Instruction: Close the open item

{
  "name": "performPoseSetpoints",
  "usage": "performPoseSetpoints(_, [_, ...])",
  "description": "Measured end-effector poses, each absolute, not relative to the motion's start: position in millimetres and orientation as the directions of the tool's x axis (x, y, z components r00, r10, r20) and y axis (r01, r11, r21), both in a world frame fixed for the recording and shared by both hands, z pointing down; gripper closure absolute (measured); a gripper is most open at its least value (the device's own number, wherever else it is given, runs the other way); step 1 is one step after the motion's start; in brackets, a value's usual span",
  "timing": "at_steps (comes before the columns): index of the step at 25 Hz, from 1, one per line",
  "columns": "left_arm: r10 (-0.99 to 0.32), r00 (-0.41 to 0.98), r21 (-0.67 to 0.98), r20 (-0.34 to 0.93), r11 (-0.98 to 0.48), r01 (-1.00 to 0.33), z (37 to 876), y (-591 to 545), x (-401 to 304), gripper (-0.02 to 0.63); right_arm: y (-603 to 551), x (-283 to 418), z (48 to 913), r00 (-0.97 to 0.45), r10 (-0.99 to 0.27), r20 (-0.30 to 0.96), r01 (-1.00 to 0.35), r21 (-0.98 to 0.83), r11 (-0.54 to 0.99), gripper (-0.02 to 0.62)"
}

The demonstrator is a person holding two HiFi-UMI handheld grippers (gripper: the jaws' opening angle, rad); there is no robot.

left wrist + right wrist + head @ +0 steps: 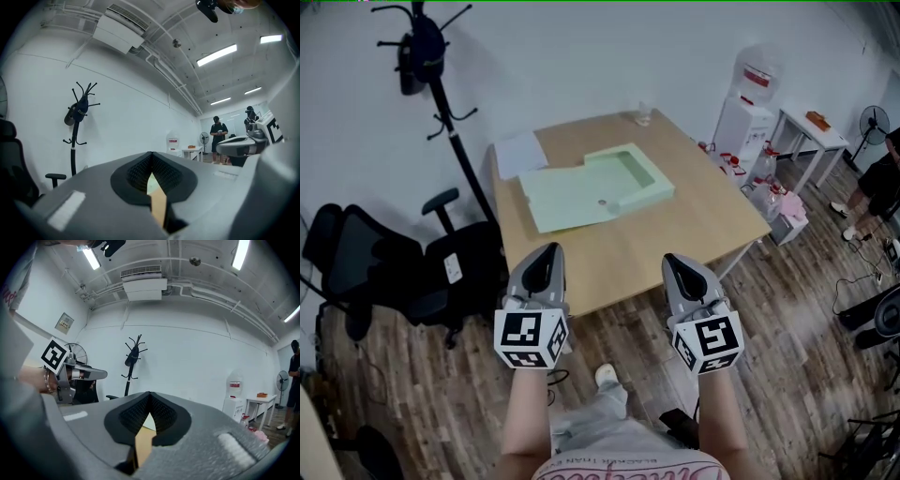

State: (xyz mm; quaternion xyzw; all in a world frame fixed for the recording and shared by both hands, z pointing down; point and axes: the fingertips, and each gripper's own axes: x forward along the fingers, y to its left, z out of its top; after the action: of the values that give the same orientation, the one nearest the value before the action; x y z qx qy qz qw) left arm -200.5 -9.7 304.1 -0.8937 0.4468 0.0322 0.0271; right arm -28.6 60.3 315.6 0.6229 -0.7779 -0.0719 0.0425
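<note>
Green box (630,174) lies open, lid flat, mid-table (675,239). Left gripper (547,251) and right gripper (679,262) at table's near edge, apart from box. Both jaw pairs together, nothing between.

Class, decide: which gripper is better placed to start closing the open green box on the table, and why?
Left, probably. The left gripper faces the flat-lying lid of the green box; the right gripper lines up with the tray end instead. Both are shut and empty.
</note>
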Motion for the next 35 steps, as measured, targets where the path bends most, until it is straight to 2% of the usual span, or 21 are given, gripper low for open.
performPoseSetpoints(9, [-0.836, 0.546, 0.047, -0.056, -0.549, -0.835, 318.4, -108.8, -188.2, 0.591, -41.7, 10.1, 321.4, -0.239, -0.971, 0.029, -0.960, 0.142, 0.241, 0.594])
performPoseSetpoints(16, [-0.869, 0.493, 0.078, -0.041, -0.494, -0.866, 322.7, -172.3, -204.4, 0.591, -111.6, 11.1, 326.3, -0.265, -0.962, 0.065, -0.951, 0.145, 0.272, 0.594])
performPoseSetpoints(25, [-0.882, 0.469, 0.126, 0.051, -0.460, -0.879, 364.7, -204.1, -231.3, 0.462, -157.5, 7.6, 347.7, -0.285, -0.952, 0.108, -0.948, 0.117, 0.297, 0.594])
performPoseSetpoints(29, [-0.893, 0.440, 0.161, 0.097, -0.422, -0.892, 386.7, -212.7, -239.4, 0.437, -173.8, -2.0, 361.6, -0.335, -0.930, 0.150, -0.927, 0.126, 0.354, 0.594])
performPoseSetpoints(35, [-0.915, 0.371, 0.272, 0.158, -0.321, -0.907, 429.7, -224.7, -250.7, 0.436, -196.9, -16.3, 381.0, -0.418, -0.886, 0.203, -0.878, 0.161, 0.451, 0.594])
